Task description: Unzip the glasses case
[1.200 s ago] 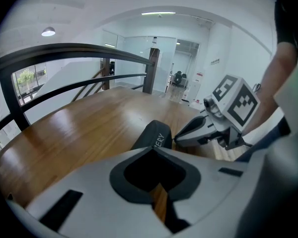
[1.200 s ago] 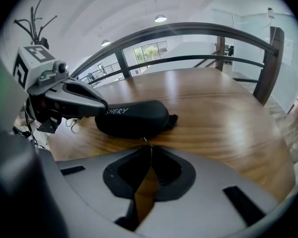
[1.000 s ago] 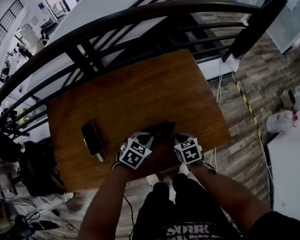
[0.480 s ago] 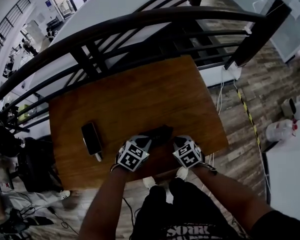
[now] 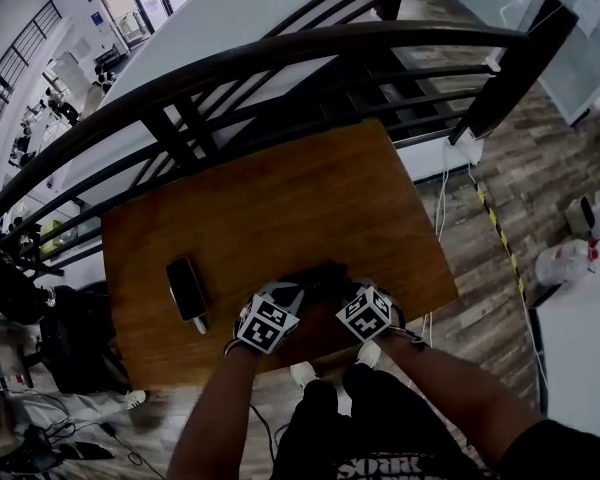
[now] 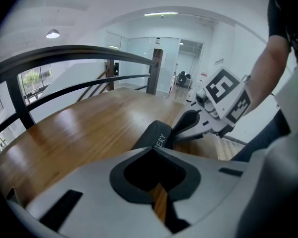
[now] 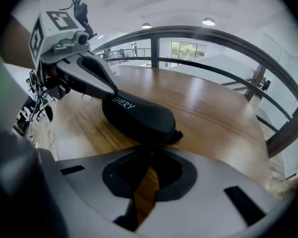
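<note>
The glasses case (image 5: 318,271) lies at the table's (image 5: 280,188) near edge, long axis left–right. My left gripper (image 6: 153,150) clamps its left end. My right gripper (image 7: 149,145) is pinched shut on the right end beside the zip tab (image 7: 178,134) — so I judge the pull runs leftward.

Looks like I'm parked on an upper landing of some open-plan office or lab building. A dark curved railing (image 5: 280,53) runs right past the wooden table (image 5: 280,198), and over it I can see a lower floor (image 5: 65,93) with what look like desks and clutter. The left gripper view shows glass partition walls (image 6: 139,58), a round ceiling light (image 6: 52,33) and a strip light (image 6: 161,14). The plank flooring (image 5: 480,298) has yellow-black hazard tape (image 5: 502,236) and loose cables (image 5: 442,183), so definitely a workplace.
</note>
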### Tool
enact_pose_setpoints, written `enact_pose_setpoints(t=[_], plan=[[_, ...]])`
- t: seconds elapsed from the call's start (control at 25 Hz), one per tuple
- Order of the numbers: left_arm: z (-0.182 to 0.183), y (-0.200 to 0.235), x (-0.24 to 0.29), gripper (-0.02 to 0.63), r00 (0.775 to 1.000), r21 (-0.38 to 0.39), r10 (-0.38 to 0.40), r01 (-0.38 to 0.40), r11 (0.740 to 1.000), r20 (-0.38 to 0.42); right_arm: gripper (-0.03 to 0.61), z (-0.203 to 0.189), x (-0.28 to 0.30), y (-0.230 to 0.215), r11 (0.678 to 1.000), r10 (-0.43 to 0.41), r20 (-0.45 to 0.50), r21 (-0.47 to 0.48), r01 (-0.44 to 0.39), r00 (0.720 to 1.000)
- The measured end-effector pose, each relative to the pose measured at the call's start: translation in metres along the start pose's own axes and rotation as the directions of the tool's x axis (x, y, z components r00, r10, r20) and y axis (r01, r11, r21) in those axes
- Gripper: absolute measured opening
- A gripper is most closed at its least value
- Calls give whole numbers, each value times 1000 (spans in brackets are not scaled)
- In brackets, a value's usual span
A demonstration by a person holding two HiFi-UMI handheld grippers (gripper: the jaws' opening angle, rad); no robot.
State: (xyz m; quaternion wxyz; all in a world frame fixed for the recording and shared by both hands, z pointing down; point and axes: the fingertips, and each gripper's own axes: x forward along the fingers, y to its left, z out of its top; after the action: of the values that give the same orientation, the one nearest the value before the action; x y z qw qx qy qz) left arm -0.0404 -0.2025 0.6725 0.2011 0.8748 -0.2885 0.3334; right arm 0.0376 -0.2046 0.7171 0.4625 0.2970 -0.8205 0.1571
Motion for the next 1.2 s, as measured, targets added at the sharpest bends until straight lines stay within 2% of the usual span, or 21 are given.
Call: enact_pose_setpoints(t=[0.24, 0.44, 0.64, 0.72, 0.8, 0.84, 0.92, 1.0, 1.08, 1.2], plan=[[-4, 2, 3, 3, 1000, -4, -2, 2, 1000, 6, 15, 0, 0, -4, 999, -5, -4, -45, 5, 1000], [-4, 1, 1, 3, 1000, -6, -5, 5, 1000, 4, 5, 5, -4, -22, 998, -61, -2, -34, 61, 998], [-4, 1, 2, 3, 1000, 3, 11, -11, 1000, 14, 0, 6, -8, -47, 992, -112, 9, 57, 111, 994], [0, 0, -1, 3, 999, 56, 42, -43, 997, 28, 0, 8, -21, -51, 990, -120, 36, 78, 117, 992], [12, -1, -13, 3, 991, 127, 89, -102, 987, 104, 0, 11, -41, -48, 988, -133, 82, 93, 125, 988], [20, -1, -24, 3, 980, 123, 111, -133, 983, 165, 0, 14, -54, -45, 986, -142, 114, 108, 130, 983], [35, 0, -56, 3, 940, 25, 174, -190, 982, 295, 0, 21, -87, -42, 978, -177, 191, 146, 150, 966], [48, 3, -98, 3, 874, -126, 269, -238, 963, 405, 0, 29, -126, -41, 965, -229, 274, 193, 180, 934], [55, 1, -142, 3, 800, -258, 357, -259, 931, 482, 0, 41, -163, -35, 952, -258, 359, 252, 173, 897], [59, -14, -207, 3, 693, -404, 453, -249, 880, 560, 0, 68, -222, -11, 943, -276, 508, 309, 127, 816]])
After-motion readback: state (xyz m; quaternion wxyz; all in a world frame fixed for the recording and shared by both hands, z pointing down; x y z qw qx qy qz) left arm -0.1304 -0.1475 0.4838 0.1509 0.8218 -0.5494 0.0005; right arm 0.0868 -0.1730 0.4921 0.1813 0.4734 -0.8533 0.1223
